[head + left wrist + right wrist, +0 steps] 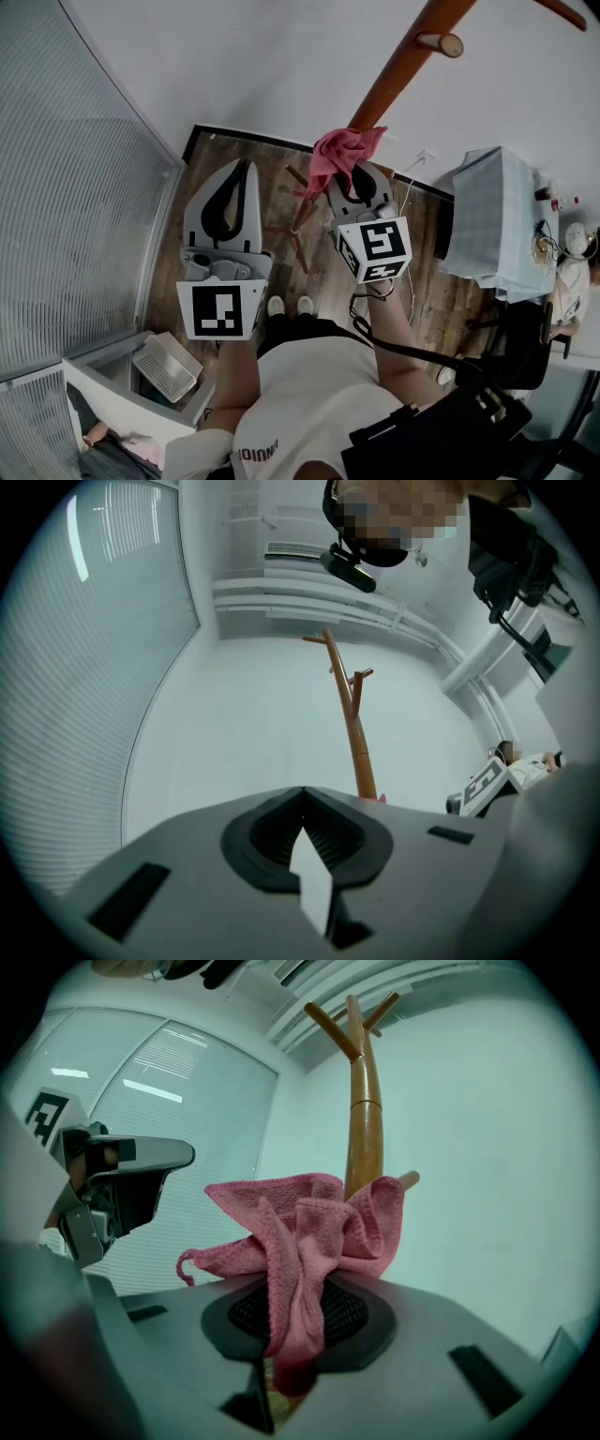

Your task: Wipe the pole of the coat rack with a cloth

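Right gripper view: right gripper (pixel 292 1324) jaws pinch the crumpled pink terry cloth (pixel 309 1227), bunched up against the brown wooden coat-rack pole (pixel 364 1138); left gripper (pixel 302 834) jaws together, empty

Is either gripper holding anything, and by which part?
The right gripper pinches the pink cloth by a bunched fold; the rest fans out beyond its jaws. The left gripper is shut, holding nothing.

SUPPORT: wood-plank floor (pixel 427 300) | STANDING ON IT: coat rack (pixel 298 234) legs, centre; person's white shoes (pixel 291 306), just below | RIGHT: cloth-covered stand (pixel 497 220)
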